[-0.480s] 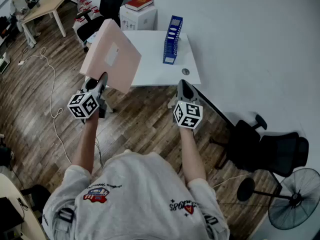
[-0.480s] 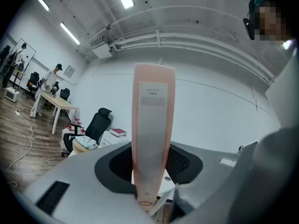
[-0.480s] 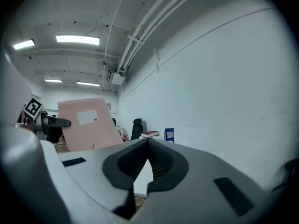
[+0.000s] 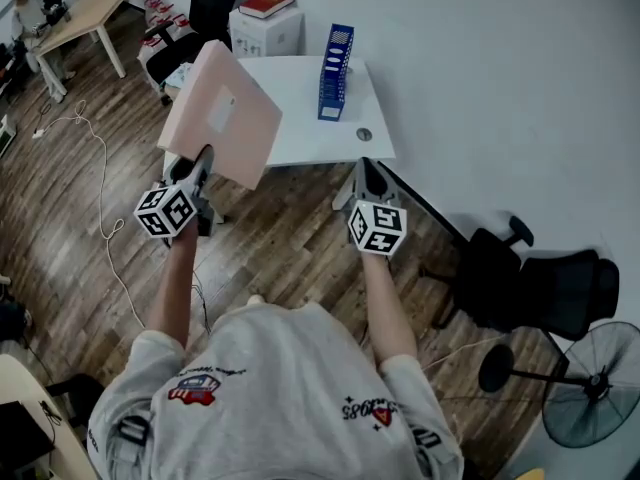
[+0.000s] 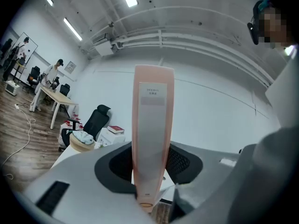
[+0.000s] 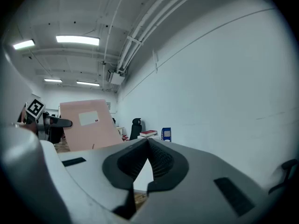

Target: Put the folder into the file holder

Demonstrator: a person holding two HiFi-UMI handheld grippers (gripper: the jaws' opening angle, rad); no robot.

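Folder [image 4: 222, 113] is clamped by L gripper [image 4: 203, 160], raised near-left of table [image 4: 290, 128]; R gripper [image 4: 365, 173] is shut, empty. Folder should be kept upright & lined w/ a slot of holder [image 4: 335, 73], far right.

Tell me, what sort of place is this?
Most likely an open office: black swivel office chairs, a white desk holding a blue file holder, and a wooden table at the far left where a person sits.

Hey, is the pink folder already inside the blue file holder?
No, the pink folder is clamped in the left gripper, apart from the blue file holder standing on the white table.
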